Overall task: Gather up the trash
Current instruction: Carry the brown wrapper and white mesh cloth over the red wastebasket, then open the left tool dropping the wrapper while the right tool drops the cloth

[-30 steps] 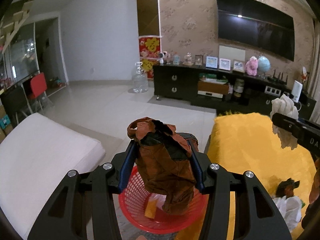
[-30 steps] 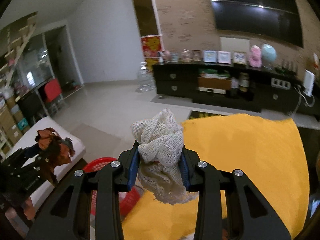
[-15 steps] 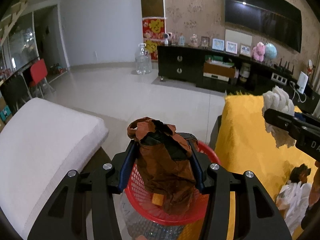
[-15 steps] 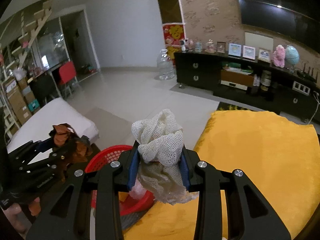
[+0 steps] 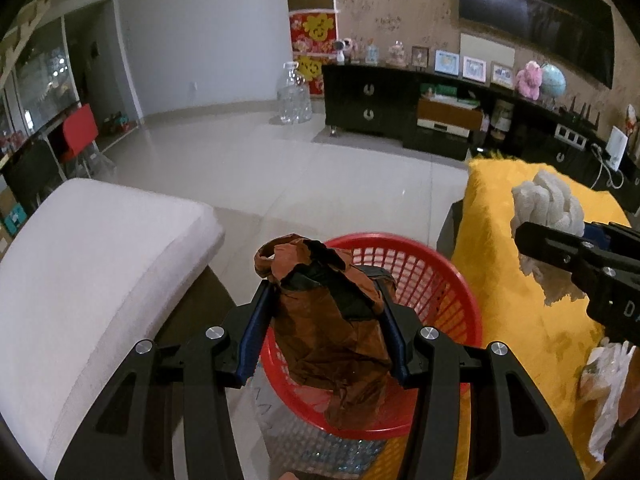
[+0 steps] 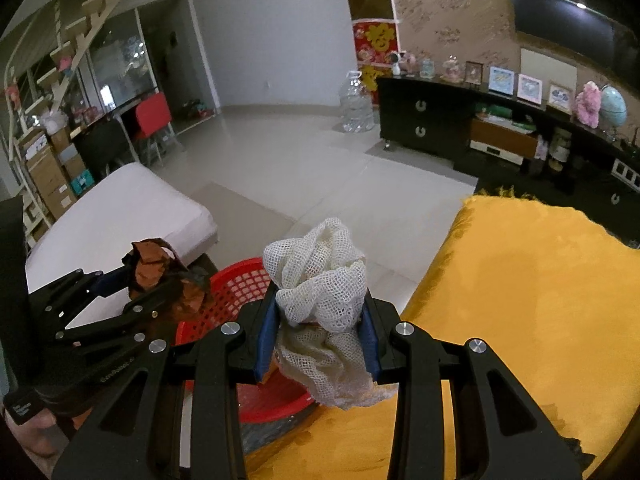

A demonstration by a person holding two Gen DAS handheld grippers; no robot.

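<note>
My left gripper [image 5: 326, 312] is shut on a crumpled brown paper bag [image 5: 332, 332] and holds it right over the red mesh basket [image 5: 440, 280]. My right gripper [image 6: 320, 320] is shut on a wad of white mesh netting [image 6: 320, 276] and holds it above the basket's right rim [image 6: 236, 280], at the edge of the yellow cloth [image 6: 520, 300]. The right gripper shows in the left wrist view [image 5: 528, 236], the left gripper in the right wrist view [image 6: 160, 276]. More crumpled white trash [image 5: 608, 384] lies on the yellow cloth.
A white cushion [image 5: 88, 264] lies left of the basket. Beyond is pale tiled floor [image 5: 320, 172], a big clear water jug [image 5: 295, 94] and a long black TV cabinet [image 5: 440, 116] along the wall.
Both grippers have moved forward and left toward the basket with their loads. The basket now shows more fully under the brown bag, and the white netting is close to its rim.
</note>
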